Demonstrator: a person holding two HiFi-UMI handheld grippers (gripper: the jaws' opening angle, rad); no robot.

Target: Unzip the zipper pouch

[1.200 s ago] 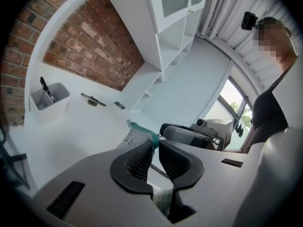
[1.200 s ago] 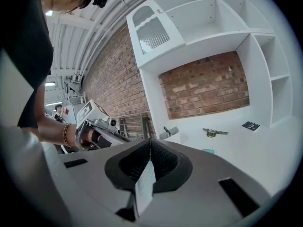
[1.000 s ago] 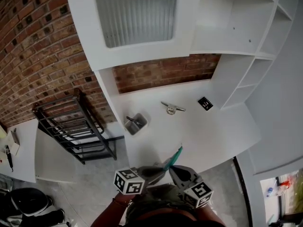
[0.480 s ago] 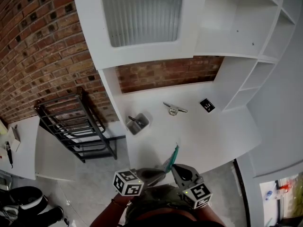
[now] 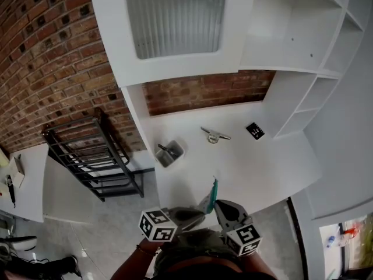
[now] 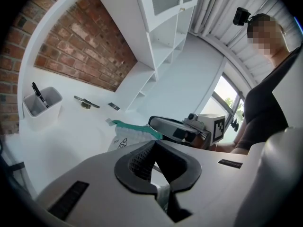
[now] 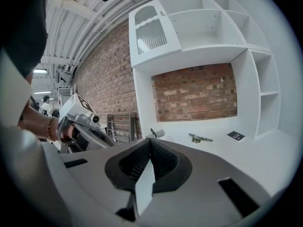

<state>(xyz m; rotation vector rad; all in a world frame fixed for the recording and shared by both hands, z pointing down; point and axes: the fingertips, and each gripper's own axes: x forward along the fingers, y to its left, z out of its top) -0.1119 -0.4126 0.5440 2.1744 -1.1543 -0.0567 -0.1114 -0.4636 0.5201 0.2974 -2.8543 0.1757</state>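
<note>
The zipper pouch (image 5: 208, 198), whitish with a teal zipper edge, is held up over the front edge of the white counter between both grippers. My left gripper (image 5: 200, 211) is shut on one end of it; in the left gripper view the pouch (image 6: 127, 137) spreads out beyond the closed jaws (image 6: 154, 162) and a bit of fabric shows under them. My right gripper (image 5: 217, 205) comes from the other side. In the right gripper view its jaws (image 7: 150, 160) are shut on a thin pale strip (image 7: 144, 186) of the pouch; whether that is the zipper pull I cannot tell.
On the white counter (image 5: 268, 162) stand a grey pen holder (image 5: 169, 153), a small metal tool (image 5: 214, 135) and a black card (image 5: 254, 130). A brick wall and white shelves rise behind. A black metal rack (image 5: 93, 156) stands on the floor to the left.
The pouch's teal end has swung slightly left and up between the grippers. Both grippers have stayed nearly in place.
</note>
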